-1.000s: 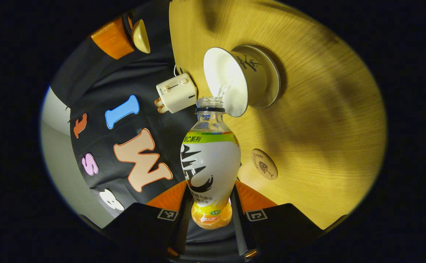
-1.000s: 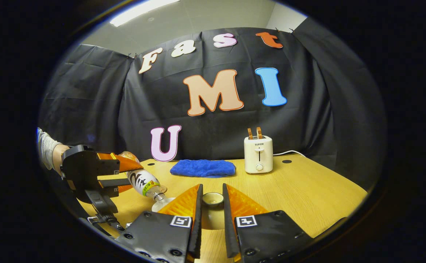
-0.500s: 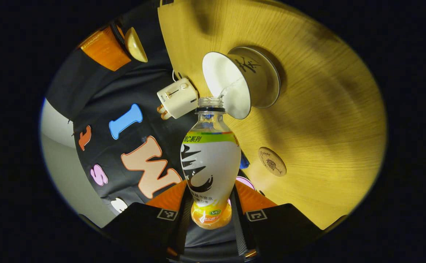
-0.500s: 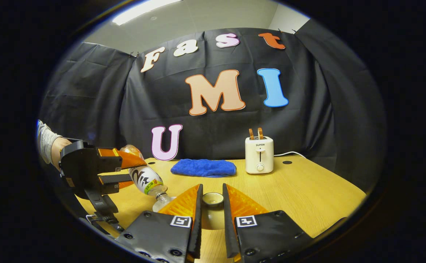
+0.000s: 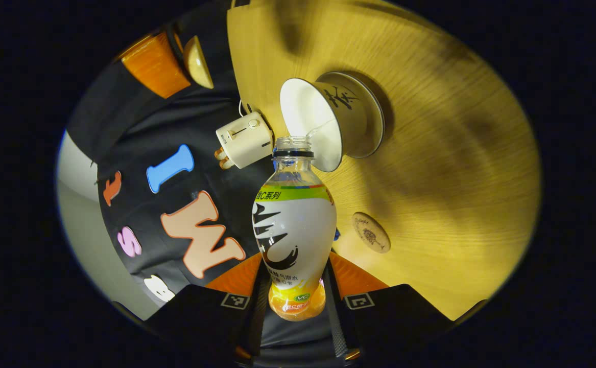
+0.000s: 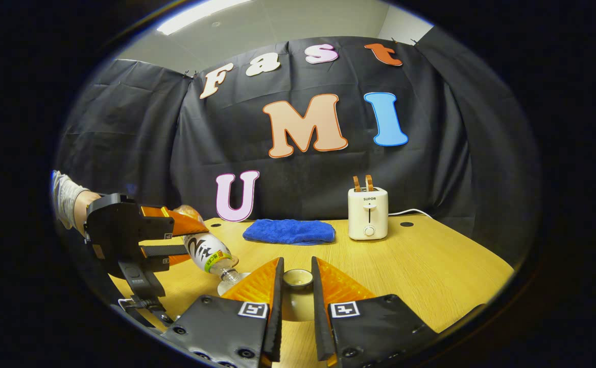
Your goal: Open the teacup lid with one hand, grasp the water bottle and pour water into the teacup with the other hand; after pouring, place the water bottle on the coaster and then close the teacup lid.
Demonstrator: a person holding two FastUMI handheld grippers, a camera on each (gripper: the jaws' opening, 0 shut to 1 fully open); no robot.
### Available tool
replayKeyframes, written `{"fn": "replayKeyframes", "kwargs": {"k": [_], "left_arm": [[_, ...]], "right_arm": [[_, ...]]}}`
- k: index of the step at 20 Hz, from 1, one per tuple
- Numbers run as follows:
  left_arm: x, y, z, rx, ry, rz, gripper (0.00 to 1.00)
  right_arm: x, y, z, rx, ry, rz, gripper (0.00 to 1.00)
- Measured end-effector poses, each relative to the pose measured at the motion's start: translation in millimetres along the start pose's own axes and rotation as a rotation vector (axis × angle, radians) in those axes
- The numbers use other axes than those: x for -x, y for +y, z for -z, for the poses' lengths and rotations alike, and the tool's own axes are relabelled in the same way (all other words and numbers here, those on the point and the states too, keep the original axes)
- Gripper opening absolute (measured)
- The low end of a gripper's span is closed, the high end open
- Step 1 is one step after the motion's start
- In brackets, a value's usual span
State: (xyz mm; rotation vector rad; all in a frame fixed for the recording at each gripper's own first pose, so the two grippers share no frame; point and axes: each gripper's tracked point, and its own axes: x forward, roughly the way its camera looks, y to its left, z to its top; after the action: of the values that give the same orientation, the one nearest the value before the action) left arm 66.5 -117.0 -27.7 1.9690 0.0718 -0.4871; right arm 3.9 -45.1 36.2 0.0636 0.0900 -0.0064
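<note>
1. Across the booth runs a wooden table [image 6: 430,266], the largest thing in the right gripper view; in the left gripper view it appears tilted on its side and fills the right half.
2. On the far part of the table, in the right gripper view, a blue cloth [image 6: 288,231] lies just left of a cream toaster [image 6: 367,213] with two slices standing up out of it.
3. At the left edge of the right gripper view the left gripper [image 6: 175,237] is held by a hand [image 6: 80,207] in a pale sleeve. Both of its orange fingers press on the lower body of the water bottle [image 6: 207,252], which is tipped neck-down toward the table.
4. From the left gripper view the bottle [image 5: 293,225] runs straight up from between the fingers, its open neck at the rim of the white teacup [image 5: 328,120], and a thin stream of water goes from the neck into the cup.
5. Near the bottom of the right gripper view the right gripper [image 6: 296,281] stands narrow, clamped on the teacup lid [image 6: 298,279], which is held off the cup and just to the right of it. The lid is small, round and pale, with its knob between the two orange fingers.
6. Right of the bottle in the left gripper view, a small round coaster [image 5: 371,232] lies on the table, bare and apart from the cup.
</note>
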Motion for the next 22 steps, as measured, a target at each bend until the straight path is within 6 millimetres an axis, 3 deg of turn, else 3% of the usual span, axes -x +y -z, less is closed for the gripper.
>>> {"fn": "replayKeyframes", "kwargs": {"k": [6,9,15,22], "left_arm": [[-12,-15,-3,0.274,-0.042,0.051,0.54],[-4,-22,-18,0.552,-0.09,0.048,0.53],[-7,-18,-21,0.934,-0.126,0.025,0.53],[-8,0,4,1.465,-0.16,-0.048,0.53]], "right_arm": [[-2,-2,2,0.001,0.004,0.007,0.28],[-2,2,4,0.0,0.009,0.001,0.32],[-2,1,2,0.001,0.002,0.004,0.32],[-2,1,3,-0.003,0.003,0.005,0.32]]}}
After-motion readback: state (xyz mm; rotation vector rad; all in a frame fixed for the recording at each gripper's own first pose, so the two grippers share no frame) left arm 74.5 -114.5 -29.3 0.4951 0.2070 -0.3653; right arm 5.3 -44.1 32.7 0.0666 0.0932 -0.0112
